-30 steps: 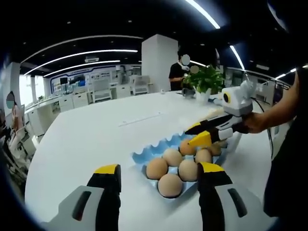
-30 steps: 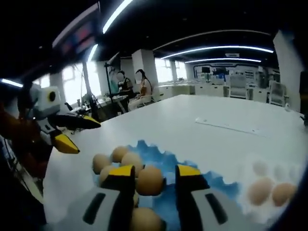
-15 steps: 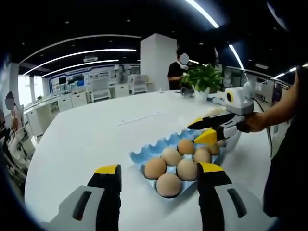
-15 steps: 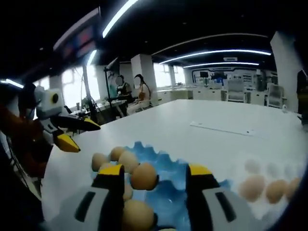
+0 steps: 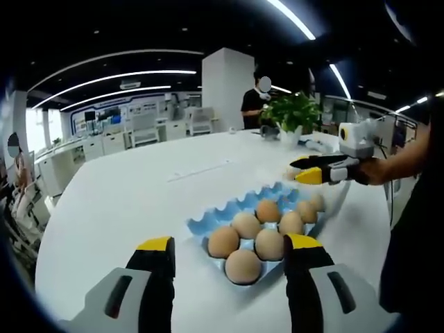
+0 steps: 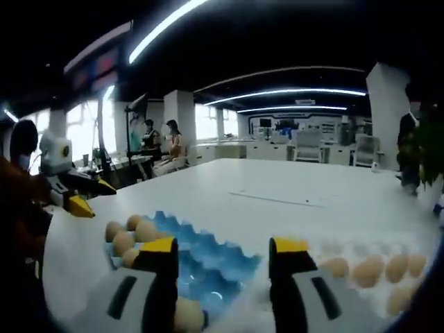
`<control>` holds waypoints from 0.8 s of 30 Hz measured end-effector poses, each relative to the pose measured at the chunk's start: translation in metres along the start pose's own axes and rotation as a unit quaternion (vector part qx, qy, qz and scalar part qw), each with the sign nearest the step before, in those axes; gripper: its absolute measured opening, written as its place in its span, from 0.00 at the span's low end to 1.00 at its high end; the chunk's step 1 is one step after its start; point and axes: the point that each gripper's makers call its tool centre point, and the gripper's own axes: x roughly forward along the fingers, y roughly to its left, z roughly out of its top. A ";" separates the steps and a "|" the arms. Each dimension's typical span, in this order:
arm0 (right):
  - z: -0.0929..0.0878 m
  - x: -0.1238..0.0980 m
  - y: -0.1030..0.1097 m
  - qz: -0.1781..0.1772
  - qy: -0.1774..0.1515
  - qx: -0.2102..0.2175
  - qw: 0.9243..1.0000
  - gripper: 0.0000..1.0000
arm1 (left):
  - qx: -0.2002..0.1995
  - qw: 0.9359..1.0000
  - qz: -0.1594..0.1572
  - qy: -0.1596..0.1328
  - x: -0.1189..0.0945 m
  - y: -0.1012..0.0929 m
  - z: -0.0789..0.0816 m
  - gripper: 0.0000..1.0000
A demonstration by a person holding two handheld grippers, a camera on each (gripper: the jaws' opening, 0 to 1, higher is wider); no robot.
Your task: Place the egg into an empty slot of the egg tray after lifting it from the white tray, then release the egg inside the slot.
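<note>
A blue egg tray (image 5: 205, 222) lies on the white table with several brown eggs (image 5: 245, 225) in its slots. My left gripper (image 5: 229, 243) stands open and empty just in front of it. My right gripper (image 5: 320, 169), held by a person's hand, hovers open and empty above the tray's far right end. In the right gripper view my right gripper (image 6: 223, 246) is open above the blue tray (image 6: 208, 251), whose eggs (image 6: 123, 241) sit at the left. The white tray (image 6: 333, 251) with several eggs (image 6: 366, 270) lies to the right. My left gripper (image 6: 75, 195) shows at far left.
A potted plant (image 5: 295, 114) stands at the table's far edge, with a person (image 5: 255, 103) behind it. Two people (image 6: 159, 142) sit at desks beyond the table. A thin white strip (image 6: 277, 199) lies on the table further out.
My right gripper opened, left its egg in a slot of the blue tray, then rose and drew back towards the white tray. My left gripper stayed still.
</note>
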 end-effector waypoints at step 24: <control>-0.052 -0.092 -0.164 -0.258 0.059 0.096 0.960 0.35 | 0.004 1.000 0.000 -0.002 0.000 0.000 0.004 0.61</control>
